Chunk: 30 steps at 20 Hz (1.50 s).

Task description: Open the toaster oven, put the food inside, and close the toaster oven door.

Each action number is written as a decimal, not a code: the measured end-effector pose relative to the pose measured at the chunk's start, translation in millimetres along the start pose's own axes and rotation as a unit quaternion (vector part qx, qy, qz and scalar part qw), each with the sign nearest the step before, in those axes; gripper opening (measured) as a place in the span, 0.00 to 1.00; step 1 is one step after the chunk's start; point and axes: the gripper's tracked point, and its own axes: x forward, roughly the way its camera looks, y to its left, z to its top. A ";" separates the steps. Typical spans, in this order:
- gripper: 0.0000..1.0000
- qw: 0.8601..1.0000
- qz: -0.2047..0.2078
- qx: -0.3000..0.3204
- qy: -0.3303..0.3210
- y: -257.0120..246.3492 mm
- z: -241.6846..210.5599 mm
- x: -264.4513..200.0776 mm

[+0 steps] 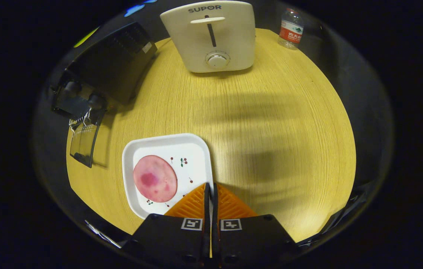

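Gripper view, hand-held gripper point(210, 188) closed, empty, ham slice point(155, 178) just left

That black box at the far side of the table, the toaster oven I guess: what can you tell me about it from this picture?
The toaster oven is a dark, boxy appliance, apparently metal, with vent slots on top. It sits on the wooden table, beside the cream toaster and well beyond the shut gripper. Its glass door is already open, folded down flat over the table toward the white plate, with a wire rack at the opening. The interior is too dark to see.
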 end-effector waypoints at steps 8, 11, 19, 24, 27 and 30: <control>0.02 0.998 0.050 0.045 0.006 4.9 -6.0 -1.0; 0.02 0.993 0.079 0.085 0.003 11.6 -11.0 -2.6; 0.02 0.969 0.158 0.186 -0.028 38.0 -12.3 -32.7; 0.02 0.957 0.193 0.206 -0.058 73.2 -2.7 -63.2; 0.02 0.950 0.209 0.217 -0.075 98.1 -3.0 -81.5; 0.02 0.947 0.220 0.218 -0.090 128.1 -10.1 -100.8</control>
